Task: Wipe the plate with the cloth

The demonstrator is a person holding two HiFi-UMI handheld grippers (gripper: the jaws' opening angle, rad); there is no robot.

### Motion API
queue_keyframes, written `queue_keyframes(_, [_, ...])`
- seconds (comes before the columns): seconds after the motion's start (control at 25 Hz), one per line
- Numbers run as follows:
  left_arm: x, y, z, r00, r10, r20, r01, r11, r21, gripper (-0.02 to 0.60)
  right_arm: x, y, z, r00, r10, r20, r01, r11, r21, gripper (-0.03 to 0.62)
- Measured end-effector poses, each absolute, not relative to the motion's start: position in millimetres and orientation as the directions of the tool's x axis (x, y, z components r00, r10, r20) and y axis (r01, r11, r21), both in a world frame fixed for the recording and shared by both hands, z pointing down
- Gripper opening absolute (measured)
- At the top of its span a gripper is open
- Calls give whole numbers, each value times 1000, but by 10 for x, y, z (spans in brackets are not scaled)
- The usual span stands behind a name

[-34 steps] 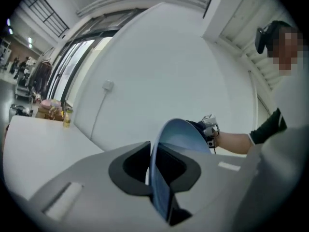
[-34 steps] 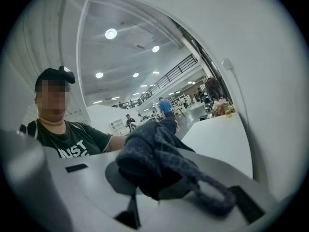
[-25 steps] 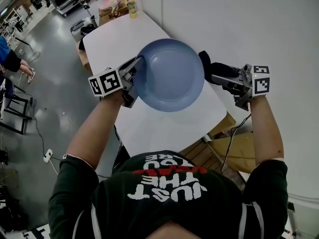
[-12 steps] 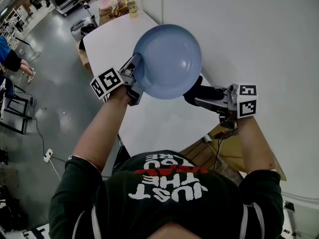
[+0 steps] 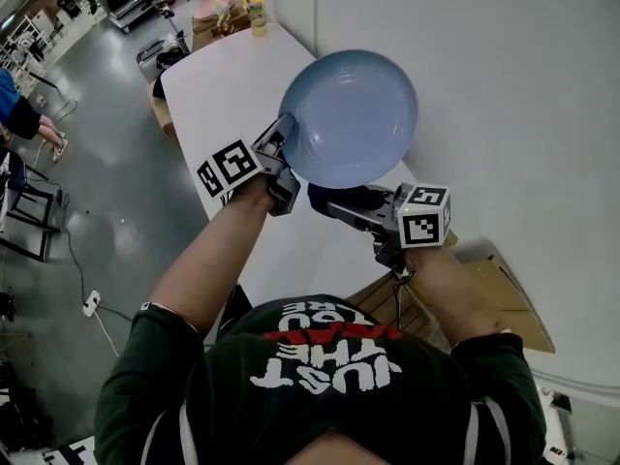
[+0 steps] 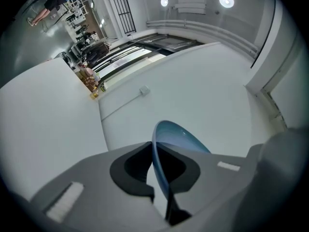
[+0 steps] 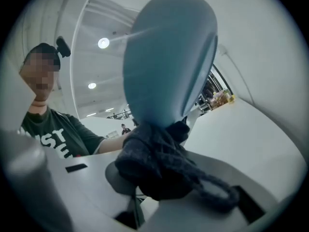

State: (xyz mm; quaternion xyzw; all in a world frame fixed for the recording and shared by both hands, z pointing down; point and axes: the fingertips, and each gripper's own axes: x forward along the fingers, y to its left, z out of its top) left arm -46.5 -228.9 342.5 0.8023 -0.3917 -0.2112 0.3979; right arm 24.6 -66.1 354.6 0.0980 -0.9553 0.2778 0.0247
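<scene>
My left gripper (image 6: 161, 177), jaws just closing, pinches the plate (image 5: 354, 114) by its rim, hollow facing me, over the white table (image 5: 218, 90) by the wall (image 5: 504, 85). My right gripper (image 5: 337, 201) clamps the cloth (image 7: 154, 168) just beneath.

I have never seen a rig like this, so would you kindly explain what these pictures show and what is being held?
There is no robot here: a person holds a two-jaw gripper in each hand. The head view looks down from a camera on the person's head. The other two views come from cameras riding on each gripper, looking along its jaws. The left gripper pinches the rim of a blue plate, held up over a white table; its jaws have just been closing on that rim. The right gripper is shut on a dark cloth, right by the plate's lower edge. A few items stand at the table's far end.
</scene>
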Motion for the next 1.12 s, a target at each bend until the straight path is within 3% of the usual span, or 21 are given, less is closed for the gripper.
queue_keyframes(0.28, [-309,-2130,3413,644,-765,-18,-446,-394,803,20,61,-1060,3667,-954,-296,57,-269,751,-603,48])
queue_keyframes(0.52, [-237,-2079,3325,666,-742,-75,-387,-430,816,18,24,-1084,3610,-958,-270,-98,-146,751,-645,48])
queue_keyframes(0.76, [-397,-2036,2974,800,-571,-187,-304,-653,694,18,633,-1160,3487,-919,-324,-225,-98,739,-667,48])
queue_keyframes(0.88, [-406,-1852,2838,883,-405,-239,-205,-789,579,18,861,-1220,3347,-922,-249,-298,10,751,-661,48])
queue_keyframes(1.12, [-183,-1525,2827,961,-134,-243,-30,-920,390,18,475,-1088,3197,-951,67,-302,233,798,-556,48])
